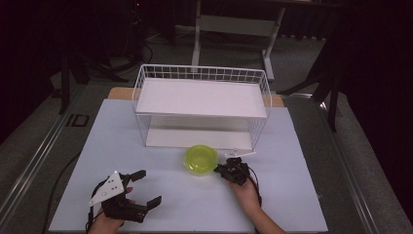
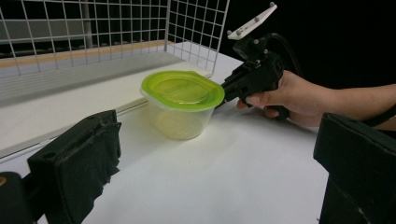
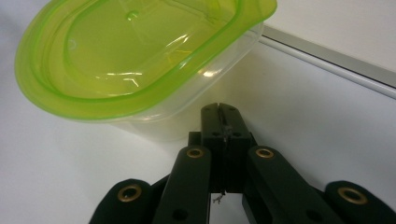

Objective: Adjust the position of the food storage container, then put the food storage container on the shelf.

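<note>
A clear plastic container with a green lid (image 1: 200, 158) stands on the white table (image 1: 272, 204) just in front of the wire rack (image 1: 202, 105). The same container (image 2: 182, 105) appears at mid-distance in the left gripper view, and the container (image 3: 140, 60) looms close in the right gripper view. My right gripper (image 1: 223, 169) sits right beside the container's right side, its jaws pressed together with nothing between them; its tips (image 3: 221, 111) almost touch the tub wall. My left gripper (image 1: 150, 187) rests at the near left, jaws wide apart and empty, with one pad (image 2: 77, 163) at the left.
The white wire rack has an upper shelf (image 1: 202, 97) and a lower shelf (image 1: 195, 137), both bare. A table leg frame (image 1: 234, 29) stands on the floor beyond. Open table surface lies between the two grippers.
</note>
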Demonstrator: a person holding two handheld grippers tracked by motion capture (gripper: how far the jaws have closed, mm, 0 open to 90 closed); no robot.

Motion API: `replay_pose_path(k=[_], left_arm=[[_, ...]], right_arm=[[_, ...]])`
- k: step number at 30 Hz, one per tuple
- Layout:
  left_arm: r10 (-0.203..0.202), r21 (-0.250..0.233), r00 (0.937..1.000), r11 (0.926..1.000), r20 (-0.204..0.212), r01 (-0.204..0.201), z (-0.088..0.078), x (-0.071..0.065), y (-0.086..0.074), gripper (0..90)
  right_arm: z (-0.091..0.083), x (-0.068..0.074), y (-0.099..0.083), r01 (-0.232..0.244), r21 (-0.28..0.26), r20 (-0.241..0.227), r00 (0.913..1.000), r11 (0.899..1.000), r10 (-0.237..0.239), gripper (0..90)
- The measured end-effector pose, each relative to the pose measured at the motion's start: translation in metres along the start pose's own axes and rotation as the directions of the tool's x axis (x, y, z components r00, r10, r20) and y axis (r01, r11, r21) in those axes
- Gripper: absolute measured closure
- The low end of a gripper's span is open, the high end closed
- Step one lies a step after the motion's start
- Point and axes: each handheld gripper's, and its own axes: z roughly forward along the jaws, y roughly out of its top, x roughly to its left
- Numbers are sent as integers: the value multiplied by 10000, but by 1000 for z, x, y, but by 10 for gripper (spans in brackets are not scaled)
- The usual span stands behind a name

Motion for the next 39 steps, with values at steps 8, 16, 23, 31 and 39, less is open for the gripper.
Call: replay_pose_path(k=[8, 16, 23, 31, 39], left_arm=[[3, 1, 10000, 10000, 16, -3, 0, 0, 0, 16], [-38, -23, 10000, 10000, 19, 38, 0, 0, 0, 15], [-65, -32, 9999, 10000, 106, 65, 3, 0, -1, 16], [-124, 2, 9998, 9999, 158, 124, 9, 2, 3, 16], [290, 614, 9995, 9977, 99, -295, 17, 4, 15, 16]], right_arm=[[9, 4, 9, 76, -65, -248, 9997, 9999, -78, 900], [3, 3, 10, 99, -237, -85, 9999, 9997, -101, 900], [-25, 6, -1, 705, -317, -230, 9972, 9970, -712, 559], [-58, 27, -3, 1975, -1014, -225, 9794, 9751, -2007, 213], [-79, 34, 5, 1998, -1473, 216, 9798, 9687, -1988, 227]])
